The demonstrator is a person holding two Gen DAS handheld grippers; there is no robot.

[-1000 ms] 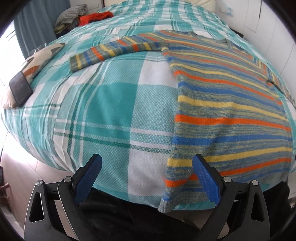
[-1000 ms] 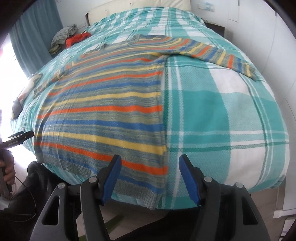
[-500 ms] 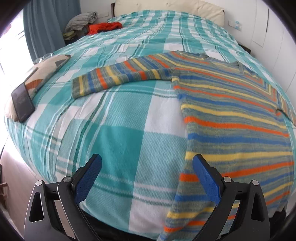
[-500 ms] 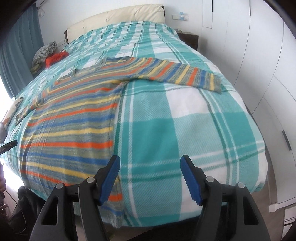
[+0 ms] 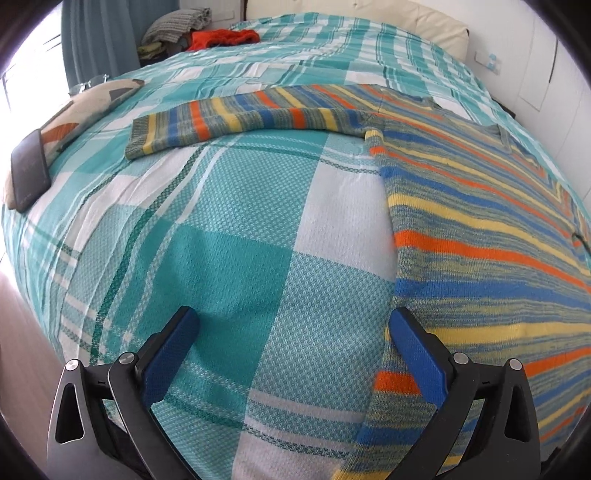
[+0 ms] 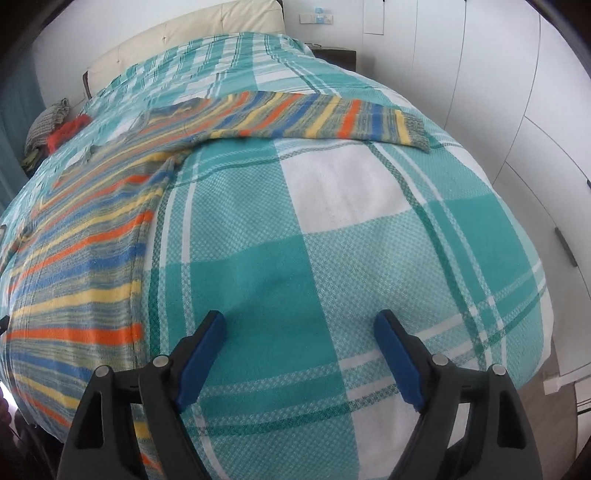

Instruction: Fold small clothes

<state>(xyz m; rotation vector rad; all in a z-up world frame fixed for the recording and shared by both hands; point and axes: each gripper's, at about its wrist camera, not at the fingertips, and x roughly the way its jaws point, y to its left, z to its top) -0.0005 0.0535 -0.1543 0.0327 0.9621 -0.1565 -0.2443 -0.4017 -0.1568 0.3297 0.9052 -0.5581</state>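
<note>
Bright daylight, fisheye warp, slight blur

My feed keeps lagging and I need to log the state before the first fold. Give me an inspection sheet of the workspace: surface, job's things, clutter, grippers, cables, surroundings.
Surface: bed with teal and white plaid cover, mostly flat.
Job's things: striped sweater lying flat, unfolded, both sleeves spread sideways; left sleeve, right sleeve.
Clutter: patterned cushion with a dark flat object lying on it at the left edge; red garment and grey folded clothes at the far left corner.
Grippers: left gripper open, holding nothing; right gripper open, holding nothing; both above bare cover beside the sweater.
Cables: nothing seen.
Surroundings: cream headboard, white wardrobe doors, curtain.
</note>
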